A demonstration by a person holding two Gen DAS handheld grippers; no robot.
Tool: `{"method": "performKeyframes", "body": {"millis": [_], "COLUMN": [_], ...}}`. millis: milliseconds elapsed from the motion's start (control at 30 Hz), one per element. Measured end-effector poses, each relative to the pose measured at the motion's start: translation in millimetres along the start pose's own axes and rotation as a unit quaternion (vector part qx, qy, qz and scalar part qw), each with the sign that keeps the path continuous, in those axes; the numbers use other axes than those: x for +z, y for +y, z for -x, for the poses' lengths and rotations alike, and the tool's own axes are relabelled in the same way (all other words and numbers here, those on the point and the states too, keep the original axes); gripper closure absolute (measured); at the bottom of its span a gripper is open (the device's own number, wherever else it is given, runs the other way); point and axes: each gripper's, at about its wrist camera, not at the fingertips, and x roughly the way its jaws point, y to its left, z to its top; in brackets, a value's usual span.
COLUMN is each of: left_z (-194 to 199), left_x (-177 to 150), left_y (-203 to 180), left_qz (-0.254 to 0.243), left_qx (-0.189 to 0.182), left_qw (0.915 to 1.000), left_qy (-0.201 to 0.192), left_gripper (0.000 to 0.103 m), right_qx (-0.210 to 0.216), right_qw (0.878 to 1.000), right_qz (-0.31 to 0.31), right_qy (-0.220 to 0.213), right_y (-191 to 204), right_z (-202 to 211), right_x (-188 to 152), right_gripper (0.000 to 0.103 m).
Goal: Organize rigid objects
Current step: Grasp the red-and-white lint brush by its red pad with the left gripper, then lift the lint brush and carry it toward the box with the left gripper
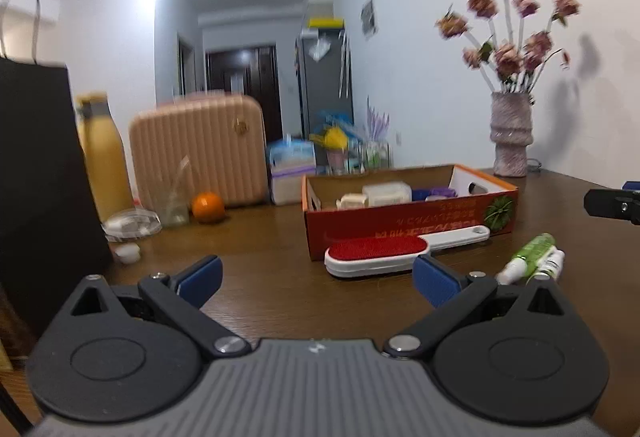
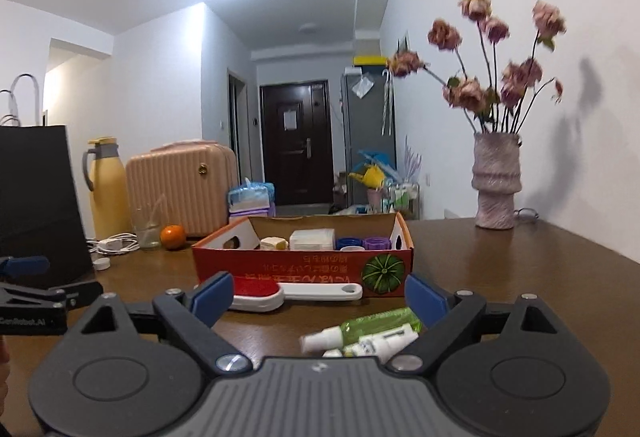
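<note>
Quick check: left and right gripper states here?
Left gripper: open, holding nothing.
Right gripper: open, holding nothing.

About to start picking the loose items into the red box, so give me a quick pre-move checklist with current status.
1. left gripper open, empty: ok.
2. right gripper open, empty: ok.
3. spray bottles lie between the right fingers: ok.
4. lint brush lies clear in front of the red box: ok.
5. Box has free room among the small containers: cannot tell.
6. Bottle count in the cluster: cannot tell.
</note>
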Motion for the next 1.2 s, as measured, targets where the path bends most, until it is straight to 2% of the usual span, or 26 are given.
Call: {"method": "performKeyframes", "body": {"millis": [167,267,433,467,533,567,633,667,733,800,933,1100,1200], "left_z": [-59.9,-96.1,-150.9,-164.0,-190.1,-201.4,-221.3,-229.1,-237.9,-241.2,-245.1,-244.5,-241.1], "left_x": [15.1,24.2,36.0,38.0,40.0,39.9,37.3,35.7,34.5,35.0,37.6,38.6,38.5], "left_y": [12.8,18.1,22.0,23.0,25.6,26.2,29.6,31.1,33.7,34.9,36.5,34.4,33.6], "left_qz": [0.041,0.051,0.055,0.059,0.073,0.080,0.101,0.113,0.128,0.130,0.140,0.147,0.150], "left_qx": [-0.033,-0.047,-0.066,-0.071,-0.079,-0.083,-0.092,-0.099,-0.115,-0.126,-0.141,-0.138,-0.132], "left_qw": [0.9967,0.9926,0.9863,0.9838,0.9771,0.9731,0.9628,0.9579,0.9521,0.9503,0.9466,0.9461,0.9469], "left_qy": [0.062,0.100,0.141,0.154,0.184,0.200,0.233,0.245,0.253,0.253,0.254,0.253,0.252], "left_gripper": [0.000,0.002,0.008,0.009,0.023,0.026,0.035,0.036,0.040,0.043,0.048,0.049,0.049], "right_qx": [-0.004,0.002,0.012,0.013,0.024,0.026,0.037,0.046,0.061,0.068,0.067,0.072,0.073], "right_qw": [0.999,0.996,0.990,0.988,0.983,0.981,0.974,0.970,0.960,0.954,0.946,0.943,0.944], "right_qz": [-0.020,-0.022,0.000,0.001,0.002,-0.001,-0.016,-0.026,-0.049,-0.062,-0.094,-0.104,-0.087], "right_qy": [0.051,0.088,0.144,0.156,0.181,0.193,0.222,0.239,0.267,0.286,0.304,0.309,0.310], "right_y": [-24.4,-36.9,-46.7,-48.5,-51.4,-52.8,-56.7,-59.2,-64.7,-69.2,-81.6,-83.3,-79.0], "right_z": [-62.3,-100.3,-154.2,-166.2,-190.4,-200.9,-220.5,-229.7,-245.0,-254.9,-267.2,-267.0,-266.9], "right_x": [13.6,18.8,26.5,28.3,31.2,31.5,30.3,29.3,25.1,20.5,14.5,13.0,14.1], "right_gripper": [0.020,0.026,0.036,0.041,0.049,0.053,0.056,0.056,0.061,0.064,0.079,0.082,0.084]}}
